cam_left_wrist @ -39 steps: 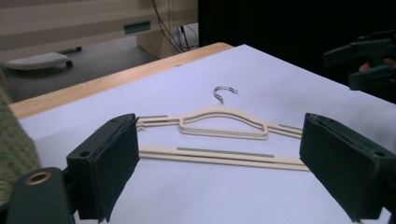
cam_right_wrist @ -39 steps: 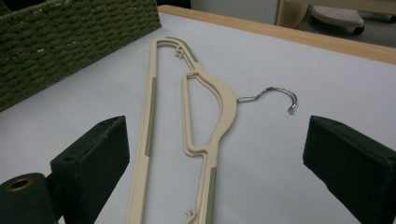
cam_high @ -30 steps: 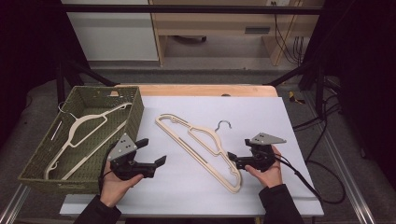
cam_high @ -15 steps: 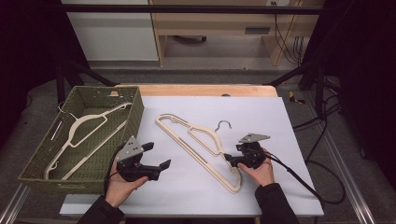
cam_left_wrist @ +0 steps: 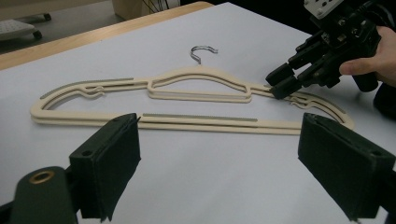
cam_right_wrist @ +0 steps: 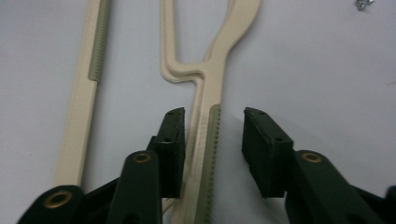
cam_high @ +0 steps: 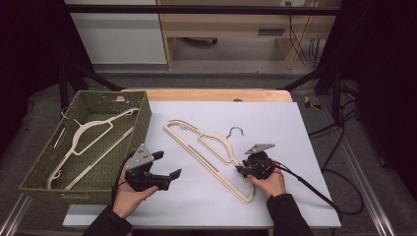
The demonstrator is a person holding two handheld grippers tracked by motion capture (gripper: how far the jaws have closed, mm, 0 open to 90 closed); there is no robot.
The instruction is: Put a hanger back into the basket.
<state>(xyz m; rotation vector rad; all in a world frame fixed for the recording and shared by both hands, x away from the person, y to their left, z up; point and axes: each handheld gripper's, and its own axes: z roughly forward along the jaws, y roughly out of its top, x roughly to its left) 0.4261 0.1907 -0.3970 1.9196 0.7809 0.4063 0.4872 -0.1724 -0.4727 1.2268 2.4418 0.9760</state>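
Note:
A cream plastic hanger [cam_high: 196, 154] with a metal hook lies slantwise on the white table top [cam_high: 295, 128]. My right gripper [cam_high: 239, 169] is down at its lower right shoulder arm. In the right gripper view that ridged arm [cam_right_wrist: 210, 93] runs between the jaws of the right gripper [cam_right_wrist: 212, 140]. They have just been closing, and a gap remains at the right pad [cam_right_wrist: 261, 144]. My left gripper [cam_high: 168, 164] is held open beside the basket. In the left gripper view, the left gripper [cam_left_wrist: 224, 158] faces the hanger [cam_left_wrist: 201, 119] and the right gripper [cam_left_wrist: 282, 81], with nothing between its jaws.
A green woven basket [cam_high: 140, 128] stands at the table's left with another cream hanger [cam_high: 83, 132] inside it. A cable [cam_high: 314, 191] trails from the right gripper across the near right corner. A wooden strip [cam_high: 211, 94] edges the far side.
My right gripper has sunk onto the hanger's shoulder arm and its jaws have narrowed around it. The left gripper has stayed about where it was, still open.

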